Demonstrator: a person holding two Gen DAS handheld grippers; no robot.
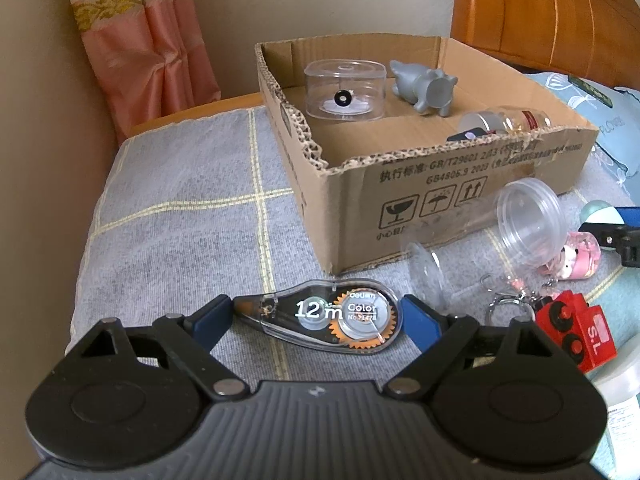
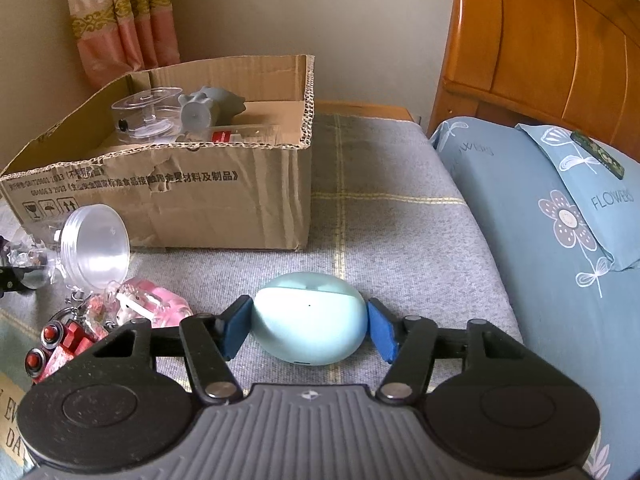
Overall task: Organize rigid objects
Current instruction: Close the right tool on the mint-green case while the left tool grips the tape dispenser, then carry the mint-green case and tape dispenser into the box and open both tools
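Observation:
A clear correction tape (image 1: 332, 320) lies lengthwise between the blue pads of my left gripper (image 1: 318, 316), which touch both of its ends on the grey checked cloth (image 1: 180, 220). My right gripper (image 2: 310, 328) is shut on a mint earbud case (image 2: 310, 320), a pad against each side. Behind them stands an open cardboard box (image 1: 460, 168) holding a clear case (image 1: 344, 90), a grey figurine (image 1: 430, 88) and a small jar (image 1: 504, 120). Between the two grippers lie a clear cup (image 1: 528, 220) on its side, a pink keychain (image 1: 576, 260) and a red toy (image 1: 572, 332).
A blue flowered pillow (image 2: 560, 220) and a wooden headboard (image 2: 540, 48) border the cloth on the right. A pink curtain (image 1: 140, 40) and the wall close off the left. Bare cloth lies left of the box.

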